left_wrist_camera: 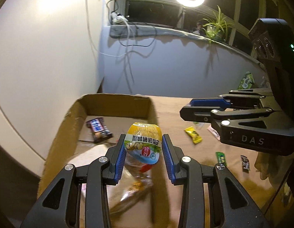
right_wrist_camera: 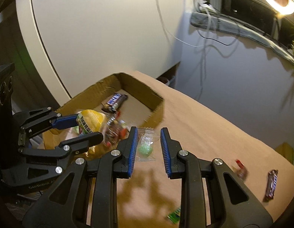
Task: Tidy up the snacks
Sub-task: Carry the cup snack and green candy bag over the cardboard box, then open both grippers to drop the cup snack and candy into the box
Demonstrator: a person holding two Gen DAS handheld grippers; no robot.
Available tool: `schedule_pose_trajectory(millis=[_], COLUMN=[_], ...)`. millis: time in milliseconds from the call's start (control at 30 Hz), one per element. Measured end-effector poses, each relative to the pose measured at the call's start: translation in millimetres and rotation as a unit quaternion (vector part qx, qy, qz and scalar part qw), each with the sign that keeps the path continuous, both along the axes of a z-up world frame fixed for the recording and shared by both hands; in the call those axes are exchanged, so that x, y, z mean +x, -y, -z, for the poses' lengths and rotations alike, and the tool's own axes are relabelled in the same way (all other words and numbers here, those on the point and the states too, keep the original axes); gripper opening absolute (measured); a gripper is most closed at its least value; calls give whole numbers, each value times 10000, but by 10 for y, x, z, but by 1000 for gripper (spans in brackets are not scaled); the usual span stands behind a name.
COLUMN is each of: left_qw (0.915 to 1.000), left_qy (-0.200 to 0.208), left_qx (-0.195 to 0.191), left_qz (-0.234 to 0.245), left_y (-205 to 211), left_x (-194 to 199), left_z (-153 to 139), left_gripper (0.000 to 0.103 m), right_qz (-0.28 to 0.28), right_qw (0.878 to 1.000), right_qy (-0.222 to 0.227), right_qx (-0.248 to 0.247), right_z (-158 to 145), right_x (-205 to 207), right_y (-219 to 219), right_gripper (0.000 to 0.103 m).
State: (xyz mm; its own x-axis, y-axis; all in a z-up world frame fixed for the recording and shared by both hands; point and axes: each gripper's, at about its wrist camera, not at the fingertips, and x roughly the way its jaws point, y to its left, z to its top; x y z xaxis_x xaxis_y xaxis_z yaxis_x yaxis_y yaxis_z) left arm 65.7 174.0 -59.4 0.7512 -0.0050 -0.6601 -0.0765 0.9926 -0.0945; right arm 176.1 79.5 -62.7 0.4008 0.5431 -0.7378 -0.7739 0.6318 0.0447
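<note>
My left gripper (left_wrist_camera: 144, 138) is shut on a yellow and blue snack packet (left_wrist_camera: 142, 142), gripped at its sides. It hangs above the near end of an open cardboard box (left_wrist_camera: 116, 96), close to the box's right wall. A brown chocolate bar (left_wrist_camera: 98, 130) lies inside the box. My right gripper (right_wrist_camera: 149, 131) is shut on a clear packet with a green sweet (right_wrist_camera: 146, 145), above the beige tabletop just right of the box (right_wrist_camera: 139, 85). In the right wrist view the left gripper (right_wrist_camera: 90, 127) holds its yellow packet (right_wrist_camera: 90, 120) over the box, near the chocolate bar (right_wrist_camera: 115, 99). The right gripper (left_wrist_camera: 184, 108) sits to the right of the box.
Loose snacks lie on the beige table (left_wrist_camera: 175, 114): a yellow sweet (left_wrist_camera: 193, 134), a green packet (left_wrist_camera: 221, 158), a dark packet (left_wrist_camera: 245, 163), a brown bar (right_wrist_camera: 271, 185) and a red wrapper (right_wrist_camera: 240, 166). A white wall stands left of the box. Cables hang behind the table.
</note>
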Motion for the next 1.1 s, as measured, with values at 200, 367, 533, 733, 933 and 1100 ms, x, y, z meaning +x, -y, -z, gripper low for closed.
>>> schedule_pose_trajectory(millis=[200, 367, 533, 733, 933, 1100], left_qw=[9998, 9995, 9992, 9991, 9983, 9980], left_qy=[-40, -75, -113, -124, -141, -239], left_qx=[-12, -29, -32, -60, -79, -64], left_qz=[-205, -309, -382, -409, -551, -587], left_y=[-237, -371, -462, -518, -554, -549], left_x=[-64, -75, -87, -108, -101, -88], left_z=[40, 72, 98, 101, 107, 133], left_gripper=[35, 35, 36, 39, 73, 74], right_qz=[-148, -233, -293, -310, -147, -47], right_qw=[9999, 9996, 9993, 9993, 9999, 10000], right_qy=[-66, -164, -217, -188, 39, 47], right_qx=[0, -28, -73, -76, -13, 43], right_z=[46, 131, 202, 200, 130, 102], right_x=[63, 135, 161, 172, 160, 189], right_y=[-303, -507, -623, -672, -642, -624], right_gripper=[26, 26, 26, 29, 79, 85])
